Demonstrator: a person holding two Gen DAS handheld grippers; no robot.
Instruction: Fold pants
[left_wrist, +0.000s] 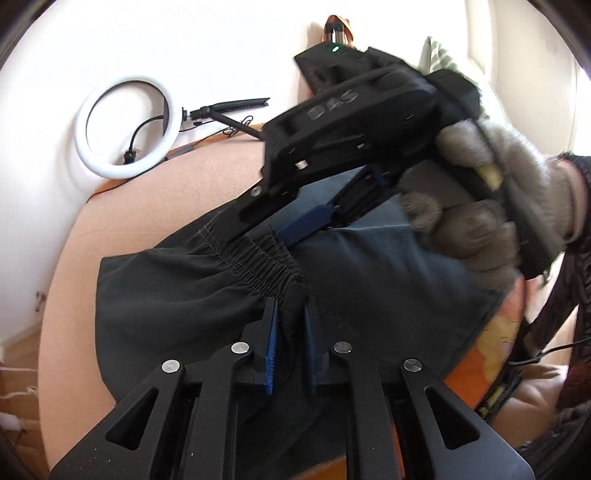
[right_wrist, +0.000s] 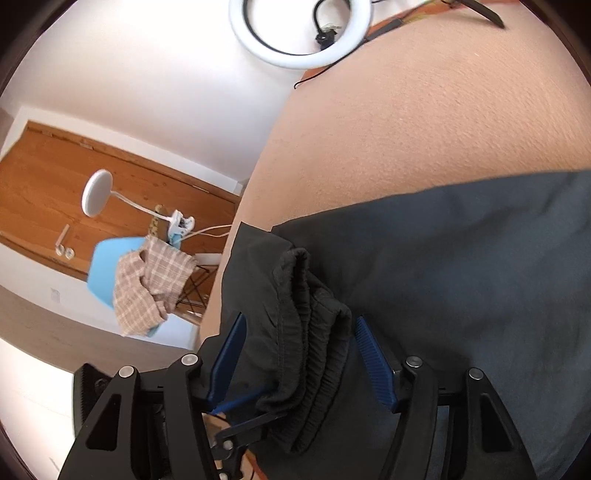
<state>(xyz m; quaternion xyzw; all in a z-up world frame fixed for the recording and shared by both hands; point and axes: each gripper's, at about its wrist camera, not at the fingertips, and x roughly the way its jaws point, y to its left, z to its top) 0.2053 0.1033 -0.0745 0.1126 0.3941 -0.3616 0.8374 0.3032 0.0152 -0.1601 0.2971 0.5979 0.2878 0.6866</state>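
I have the dark charcoal pants (left_wrist: 192, 295), thin woven cloth with a gathered elastic waistband (left_wrist: 258, 266), lying on the peach-coloured textured bedcover (left_wrist: 155, 192), bunched more than flat. In the right wrist view the waistband is doubled over itself into a thick ribbed roll, with the smoother leg fabric spreading away to the right.

My left gripper (left_wrist: 291, 325) has its blue pads drawn nearly together on a pinch of cloth just below the waistband, so it has hold of the pants. My right gripper (right_wrist: 299, 354) stands wide, the blue pads either side of the rolled waistband with a gap showing at each; I judge it is around the band but not yet pressing on it. In the left view the grey knitted glove (left_wrist: 491, 206) on my right hand grips that tool's handle just above the cloth.

This fabric looks light, limp and a little slick: it should drape and slide, not hold a crease on its own. The elastic band is the firmest, thickest part, so I judge it the place to grip, taking all layers at once.

Further off, a white ring light (left_wrist: 125, 125) rests against the wall, and a checked beige cloth (right_wrist: 151, 284) hangs over a pale blue chair (right_wrist: 107, 258).
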